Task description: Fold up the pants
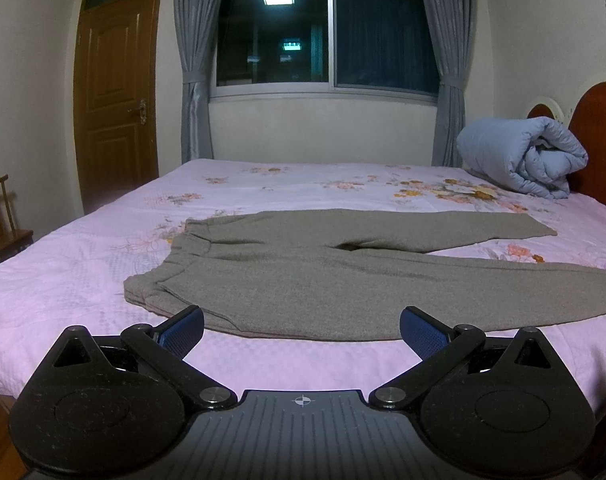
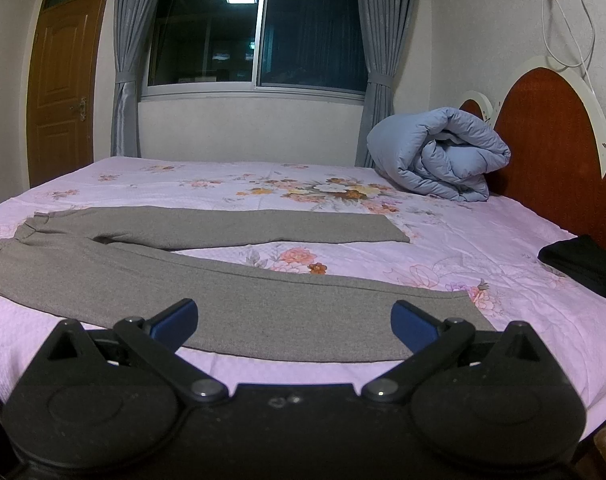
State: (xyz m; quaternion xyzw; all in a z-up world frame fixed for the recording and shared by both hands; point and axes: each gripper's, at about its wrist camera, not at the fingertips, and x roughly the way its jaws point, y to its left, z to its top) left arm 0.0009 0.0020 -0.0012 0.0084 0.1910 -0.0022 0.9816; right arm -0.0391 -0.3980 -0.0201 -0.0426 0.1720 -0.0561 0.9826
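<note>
1. Where the pink floral bed (image 1: 83,292) fills both views, grey pants (image 1: 303,280) lie flat on it, waistband to the left, two legs running right and spreading apart in a narrow V.
2. Left gripper (image 1: 302,330): fingers wide apart, blue pads (image 1: 183,330) facing inward, nothing between them. It sits at the near edge of the bed, level with the hip and upper part of the near leg; the near hem of the cloth lies just beyond the fingertips. Whether the tips touch the fabric cannot be told.
3. Right gripper (image 2: 294,320): fingers likewise spread, holding nothing. It sits before the lower part of the near leg; the pants (image 2: 223,292) span the gap between the pads (image 2: 413,322), and the leg's cuff ends just right of the right fingertip.
4. The far leg lies well beyond both grippers, its cuff pointing toward the headboard (image 2: 543,140).
5. Background: a rolled blue duvet (image 2: 439,152) against the headboard, a dark cloth (image 2: 583,268) at the right edge, a window (image 1: 323,36) with grey curtains (image 1: 195,60), and a wooden door (image 1: 115,96).
</note>
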